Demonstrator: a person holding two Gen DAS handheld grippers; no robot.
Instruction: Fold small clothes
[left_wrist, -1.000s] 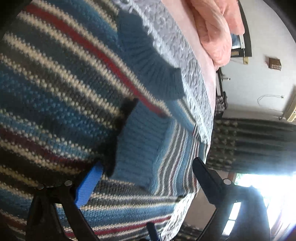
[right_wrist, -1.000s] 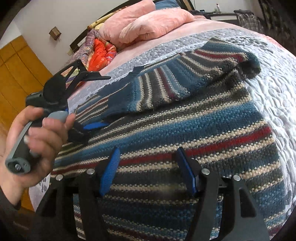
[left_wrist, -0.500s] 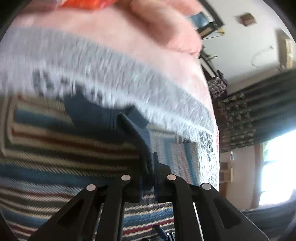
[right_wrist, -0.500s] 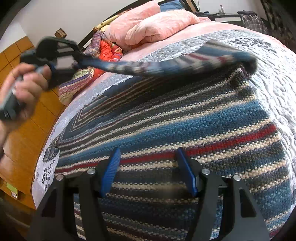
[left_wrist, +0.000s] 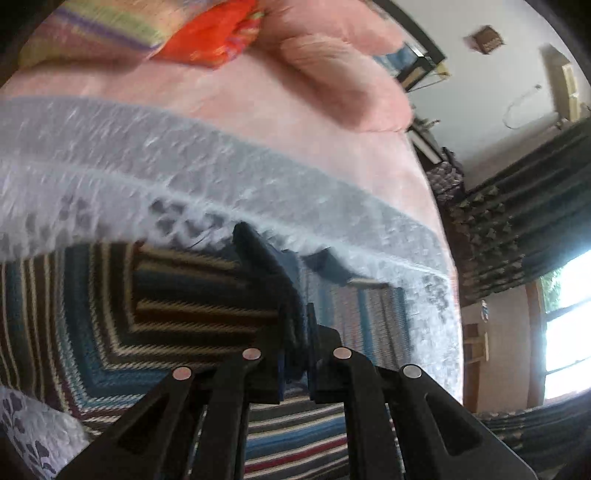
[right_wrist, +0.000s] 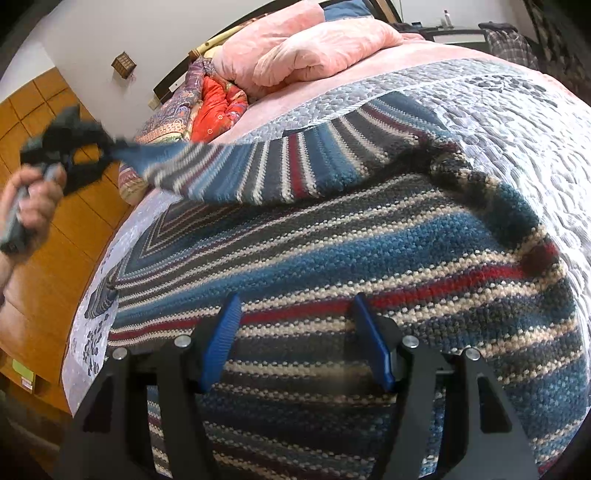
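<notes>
A striped knit sweater (right_wrist: 351, 251) in blue, grey, cream and red lies spread on the quilted grey bedspread (right_wrist: 517, 122). Its sleeve (right_wrist: 236, 173) is lifted and stretched out to the left, held at the cuff by my left gripper (right_wrist: 107, 147) in a person's hand (right_wrist: 33, 199). In the left wrist view that gripper (left_wrist: 295, 332) is shut on the dark blue cuff (left_wrist: 266, 266), with the sweater body (left_wrist: 110, 314) below. My right gripper (right_wrist: 299, 343) hovers open over the sweater's near hem, its blue pads (right_wrist: 221, 339) apart with nothing between them.
Pink duvet and pillows (right_wrist: 310, 48) are piled at the head of the bed, with an orange patterned bundle (right_wrist: 218, 107) beside them. A wooden wardrobe (right_wrist: 55, 122) stands left of the bed. Dark curtains (left_wrist: 517, 229) and a bright window (left_wrist: 569, 321) are at the right.
My left gripper shut on the sleeve cuff, lifted it off the sweater body and pulled it out to the left. My right gripper has stayed open over the hem.
</notes>
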